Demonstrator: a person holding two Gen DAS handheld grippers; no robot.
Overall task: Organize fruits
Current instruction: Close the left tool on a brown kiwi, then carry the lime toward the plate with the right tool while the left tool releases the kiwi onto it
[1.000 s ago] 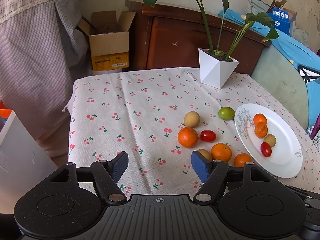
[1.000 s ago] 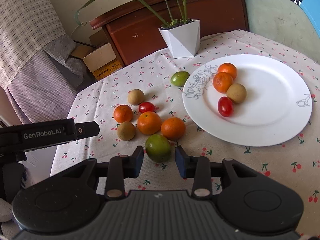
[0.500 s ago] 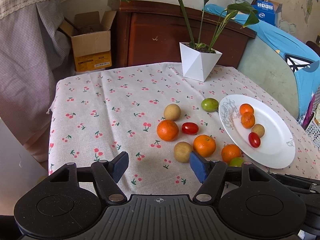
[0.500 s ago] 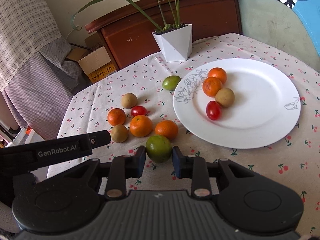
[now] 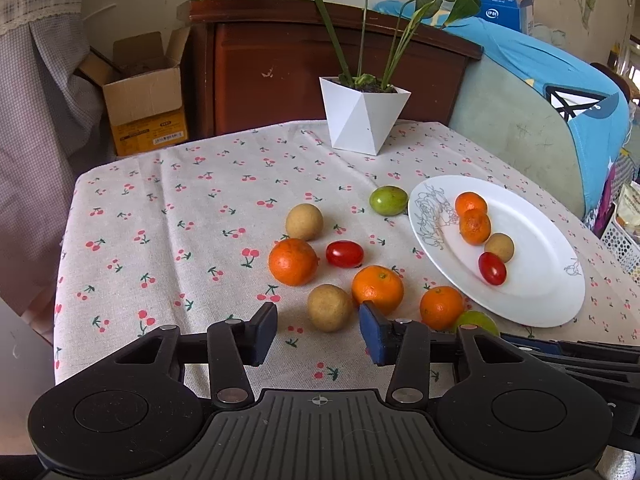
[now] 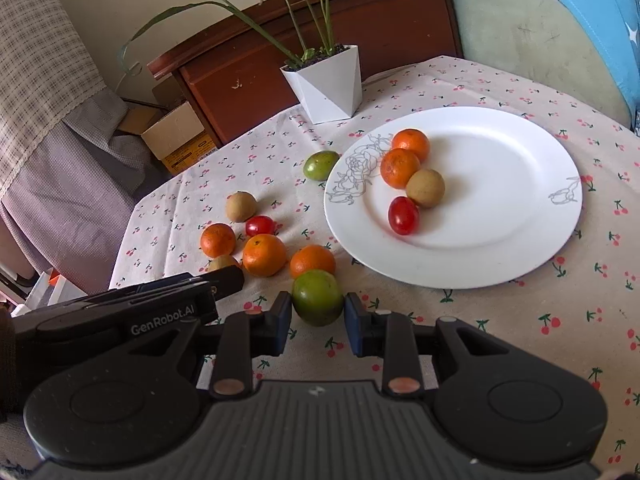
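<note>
On the cherry-print tablecloth (image 5: 168, 216) we have seven fruits left loose, from left: a brown round fruit (image 5: 304, 222), an orange (image 5: 293, 261), a cherry tomato (image 5: 344, 253), the near brown fruit (image 5: 330, 308), two more oranges and a far green fruit (image 5: 388, 200). Our left gripper (image 5: 318, 332) is closing, its jaws not yet touching the near brown fruit just ahead of them. Our right gripper (image 6: 317, 322) pinches a green fruit (image 6: 317, 297) at the near edge of the cluster. On the right, the white plate (image 6: 500, 240) holds four: two oranges, a brown fruit, a tomato. We judge the sorting under halfway.
</note>
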